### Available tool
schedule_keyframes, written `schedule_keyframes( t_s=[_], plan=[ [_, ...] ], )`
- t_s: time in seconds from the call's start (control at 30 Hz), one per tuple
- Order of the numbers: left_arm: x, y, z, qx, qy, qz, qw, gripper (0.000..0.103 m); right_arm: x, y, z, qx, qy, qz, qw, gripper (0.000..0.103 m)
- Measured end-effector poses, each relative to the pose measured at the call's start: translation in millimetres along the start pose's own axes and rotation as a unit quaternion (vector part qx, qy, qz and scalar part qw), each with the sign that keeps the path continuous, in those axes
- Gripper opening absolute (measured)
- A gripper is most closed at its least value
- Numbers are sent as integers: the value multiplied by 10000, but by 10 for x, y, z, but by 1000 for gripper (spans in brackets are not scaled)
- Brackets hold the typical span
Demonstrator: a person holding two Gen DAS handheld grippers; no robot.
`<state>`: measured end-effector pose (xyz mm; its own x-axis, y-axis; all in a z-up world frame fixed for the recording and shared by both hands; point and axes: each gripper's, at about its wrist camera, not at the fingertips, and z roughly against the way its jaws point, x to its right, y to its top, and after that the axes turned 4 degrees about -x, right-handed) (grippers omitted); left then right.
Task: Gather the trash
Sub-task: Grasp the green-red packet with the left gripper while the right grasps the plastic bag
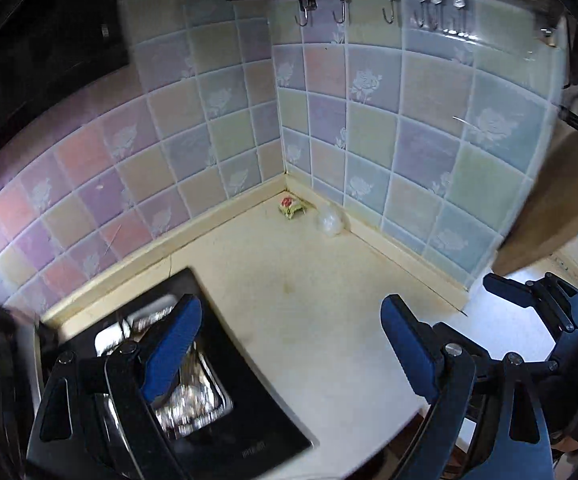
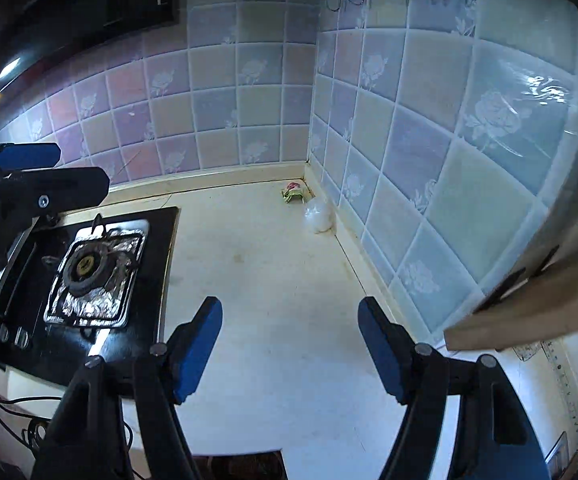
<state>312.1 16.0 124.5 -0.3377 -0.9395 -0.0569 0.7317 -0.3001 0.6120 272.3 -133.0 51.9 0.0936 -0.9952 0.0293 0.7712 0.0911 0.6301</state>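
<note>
Two pieces of trash lie in the far corner of the cream countertop [image 1: 329,300], where the tiled walls meet. One is a crumpled green and red wrapper [image 1: 291,207] [image 2: 292,193]. Beside it, against the right wall, sits a scrunched clear plastic bag [image 1: 330,221] [image 2: 319,216]. My left gripper [image 1: 291,320] hangs open well short of them, nothing between its blue pads. My right gripper [image 2: 290,322] is also open and empty, high above the counter and far from the corner. The left gripper's fingers [image 2: 29,156] show at the left edge of the right wrist view.
A black gas hob [image 2: 101,276] with foil round its burner takes up the counter's left side. A brown cabinet [image 2: 537,300] [image 1: 561,208] juts in on the right. Hooks [image 1: 341,8] hang from a rack high on the wall.
</note>
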Motion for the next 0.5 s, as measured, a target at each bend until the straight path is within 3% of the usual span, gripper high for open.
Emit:
schedule_keyframes(
  t_s=[0.1,0.2,0.3,0.5],
  plan=[
    [-95,343,-495,-131,-266,-176,9994,88,90,339,-483,-167,-162,-321,9992,66],
    [-217,654,-1128,-421,-550,-261,9973,79,186,618,-1016,-295,-247,-681,9969,65],
    [-398,882,-1749,-650,-794,-183,9945,72,260,824,-1564,-440,-339,-928,9941,62],
    [-828,1181,-2840,-984,-1176,126,9881,70,254,1059,-2385,-664,-675,-1036,9901,60]
  ],
)
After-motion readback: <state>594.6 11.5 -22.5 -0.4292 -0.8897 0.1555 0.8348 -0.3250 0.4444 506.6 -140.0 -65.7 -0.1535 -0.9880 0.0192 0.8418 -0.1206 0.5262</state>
